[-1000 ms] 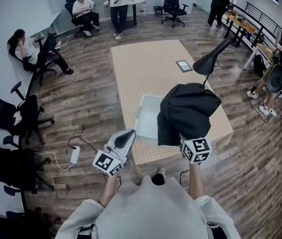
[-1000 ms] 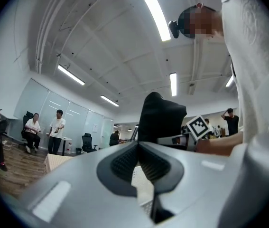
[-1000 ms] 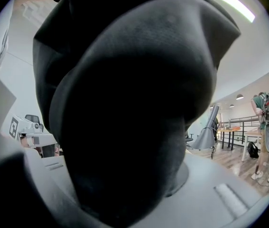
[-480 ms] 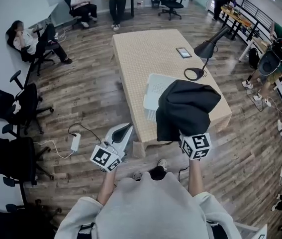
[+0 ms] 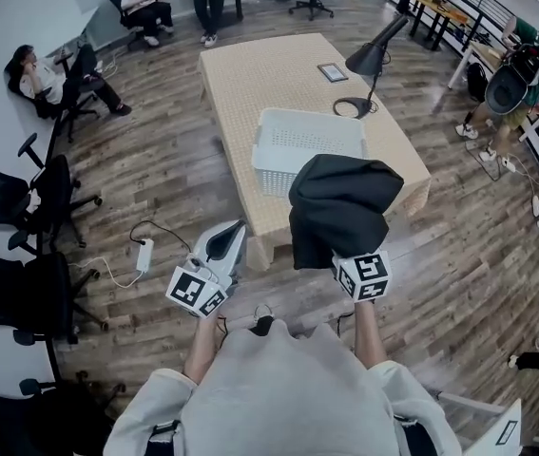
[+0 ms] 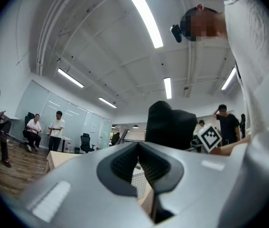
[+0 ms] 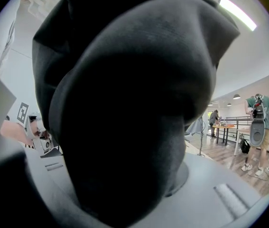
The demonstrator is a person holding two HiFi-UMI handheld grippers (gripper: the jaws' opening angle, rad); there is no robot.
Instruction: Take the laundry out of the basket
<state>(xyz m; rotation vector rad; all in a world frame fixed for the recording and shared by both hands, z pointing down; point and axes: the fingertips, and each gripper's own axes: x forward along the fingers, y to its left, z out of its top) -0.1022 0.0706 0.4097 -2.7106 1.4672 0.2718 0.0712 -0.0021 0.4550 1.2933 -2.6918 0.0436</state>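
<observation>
A white slatted laundry basket (image 5: 307,145) stands on the near end of the beige table (image 5: 250,74). A dark garment (image 5: 340,207) hangs bunched in the air just in front of the basket, past the table's near edge. My right gripper is shut on it; only its marker cube (image 5: 362,275) shows below the cloth. In the right gripper view the dark garment (image 7: 125,103) covers the jaws entirely. My left gripper (image 5: 239,228) is held to the left of the table's corner, over the floor, shut and with nothing in it, as the left gripper view (image 6: 138,146) also shows.
A black desk lamp (image 5: 369,60) and a tablet (image 5: 332,71) sit on the table behind the basket. A power strip (image 5: 144,255) with cable lies on the wooden floor at left. Office chairs (image 5: 22,207) line the left side. People sit and stand at the back.
The garment and my right gripper have drawn back from over the basket toward me, past the table's edge. The whole basket now shows. My left gripper has stayed shut and low.
</observation>
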